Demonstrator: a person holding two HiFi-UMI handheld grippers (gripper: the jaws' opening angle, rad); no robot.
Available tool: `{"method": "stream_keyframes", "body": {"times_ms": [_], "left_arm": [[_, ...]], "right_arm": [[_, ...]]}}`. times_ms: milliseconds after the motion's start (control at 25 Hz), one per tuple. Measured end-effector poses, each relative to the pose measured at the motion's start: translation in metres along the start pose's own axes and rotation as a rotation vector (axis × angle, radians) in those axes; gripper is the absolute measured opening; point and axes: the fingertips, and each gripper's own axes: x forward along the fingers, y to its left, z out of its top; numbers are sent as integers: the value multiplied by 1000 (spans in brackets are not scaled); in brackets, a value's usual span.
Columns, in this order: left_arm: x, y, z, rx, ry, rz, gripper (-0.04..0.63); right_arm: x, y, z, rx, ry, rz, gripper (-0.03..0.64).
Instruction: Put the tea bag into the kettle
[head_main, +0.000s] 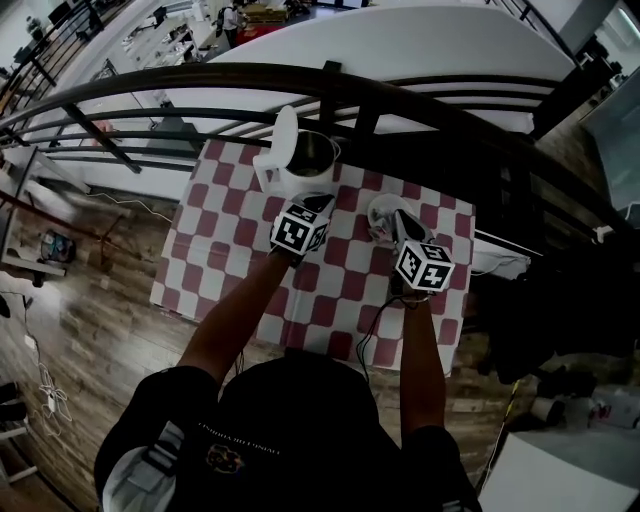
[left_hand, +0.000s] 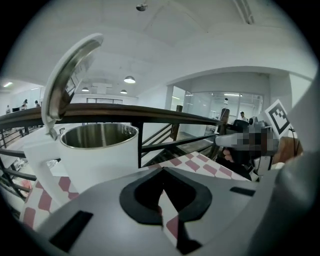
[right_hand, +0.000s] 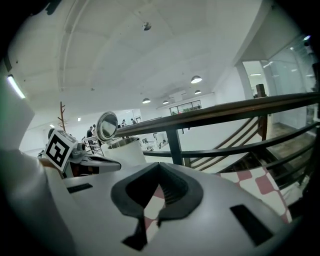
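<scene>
The white kettle (head_main: 292, 160) stands at the far edge of the checked table with its lid (left_hand: 70, 70) swung up, so its steel inside (left_hand: 99, 135) shows; nothing shows in it. My left gripper (head_main: 318, 203) sits just in front of the kettle, its jaws closed tip to tip (left_hand: 161, 171) with nothing between them. A little to the right my right gripper (head_main: 385, 216) is also shut (right_hand: 159, 166), and nothing shows between its pads. From the right gripper view the kettle (right_hand: 125, 150) lies to the left, behind the left gripper (right_hand: 85, 161). I see no tea bag in any view.
The red-and-white checked cloth (head_main: 330, 300) covers a small table. A dark metal railing (head_main: 330, 80) runs right behind the kettle, with a drop to a lower floor beyond. Wooden floor (head_main: 90, 300) lies to the left, and dark bags and clutter (head_main: 560, 330) to the right.
</scene>
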Motion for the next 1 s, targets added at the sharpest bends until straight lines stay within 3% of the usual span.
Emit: {"method": "stream_keyframes", "body": {"times_ms": [680,920,1000], "left_arm": [[42,-31,-7,23,41,-79,-2],[55,-36,-24,26,87,-98,-2],[61,-40,-34,26,110,-115,-2]], "right_arm": [[-16,-46,-25,52,29,-85,11],[1,-48,-64,60,161,-51,12],[11,-45,-89,67,231,-22,53]]}}
